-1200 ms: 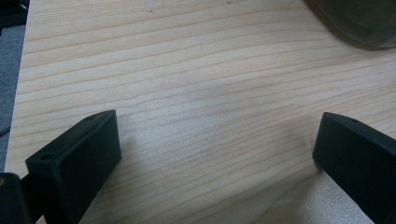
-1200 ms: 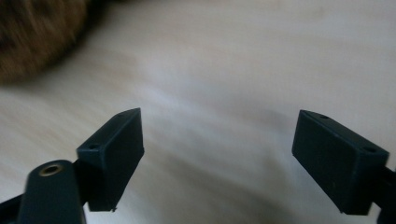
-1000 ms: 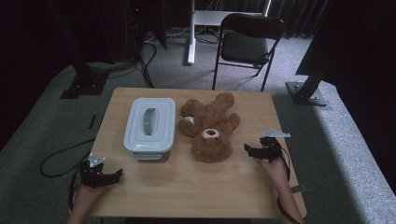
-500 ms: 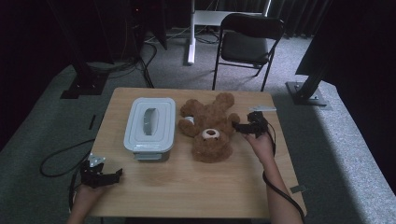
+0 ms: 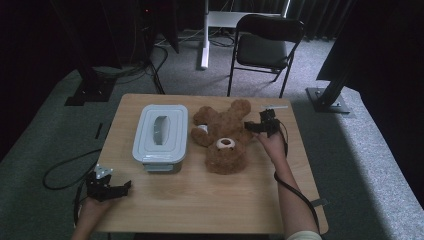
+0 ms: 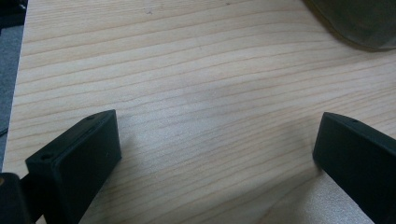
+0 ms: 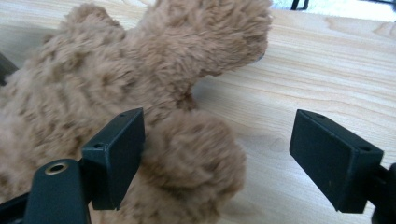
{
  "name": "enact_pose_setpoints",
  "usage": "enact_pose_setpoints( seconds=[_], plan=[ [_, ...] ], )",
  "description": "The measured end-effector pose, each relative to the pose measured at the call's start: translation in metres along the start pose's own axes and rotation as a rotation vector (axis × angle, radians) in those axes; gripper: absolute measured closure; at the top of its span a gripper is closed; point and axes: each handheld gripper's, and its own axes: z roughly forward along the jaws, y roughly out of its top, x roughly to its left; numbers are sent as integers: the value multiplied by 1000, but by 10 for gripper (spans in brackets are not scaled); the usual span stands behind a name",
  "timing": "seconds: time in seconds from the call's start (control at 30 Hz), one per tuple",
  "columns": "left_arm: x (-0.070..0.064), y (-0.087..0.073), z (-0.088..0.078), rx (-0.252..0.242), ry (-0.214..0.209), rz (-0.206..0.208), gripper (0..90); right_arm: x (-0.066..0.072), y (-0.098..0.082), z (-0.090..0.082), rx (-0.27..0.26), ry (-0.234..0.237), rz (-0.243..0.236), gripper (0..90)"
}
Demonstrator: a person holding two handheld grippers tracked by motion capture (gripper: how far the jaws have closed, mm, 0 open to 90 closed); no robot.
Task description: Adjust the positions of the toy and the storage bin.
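The right gripper, jaws apart, was placed around the teddy bear's right-side limb; the left gripper, also spread, was held well apart at the counter's near-left

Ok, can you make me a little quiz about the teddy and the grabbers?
1. True or false: the right gripper is shut on the teddy bear.
2. What lies left of the bear on the table? A) lidded plastic box B) plate C) book
3. Fill in: the left gripper hangs open over bare ____.

Key: 1 false, its fingers are open around a paw. 2 A. 3 wood.
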Motion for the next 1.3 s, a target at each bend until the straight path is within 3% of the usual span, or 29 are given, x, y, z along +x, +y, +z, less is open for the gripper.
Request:
enact_pose_setpoints(
  seconds=[0.13, 0.27, 0.3, 0.33, 0.37, 0.4, 0.47, 0.5, 0.63, 0.77, 0.9, 1.0, 1.03, 1.17, 1.3],
  plan=[
    [0, 0, 0, 0, -1, 1, 15, -8, 0, 5, 21, 35, 46, 179],
    [0, 0, 0, 0, -3, 3, 15, -10, -2, 7, 34, 66, 62, 213],
    [0, 0, 0, 0, -2, 3, 15, -11, -4, 7, 35, 88, 65, 249],
    [0, 0, 0, 0, -3, 3, 15, -11, -5, 8, 45, 117, 64, 374],
    [0, 0, 0, 0, -3, 3, 15, -11, -5, 8, 45, 117, 64, 374],
    [0, 0, 0, 0, -3, 3, 15, -9, -7, 7, 57, 145, 37, 541],
    [0, 0, 0, 0, -3, 3, 15, -7, -7, 7, 60, 145, 20, 558],
    [0, 0, 0, 0, -3, 3, 15, -4, -8, 6, 69, 120, -8, 641],
    [0, 0, 0, 0, -3, 3, 15, 3, -12, 0, 86, 112, -54, 764],
    [0, 0, 0, 0, -3, 3, 15, 7, -16, -7, 75, 105, -78, 780],
    [0, 0, 0, 0, -3, 3, 15, 14, -36, -27, 68, 104, -113, 797],
    [0, 0, 0, 0, -3, 3, 15, 15, -39, -29, 67, 106, -116, 797],
    [0, 0, 0, 0, -3, 3, 15, 20, -52, -35, 77, 127, -126, 798],
    [0, 0, 0, 0, -3, 3, 15, 27, -71, -46, 82, 203, -117, 798],
    [0, 0, 0, 0, -3, 3, 15, 41, -90, -58, 95, 245, -152, 797]
  ],
)
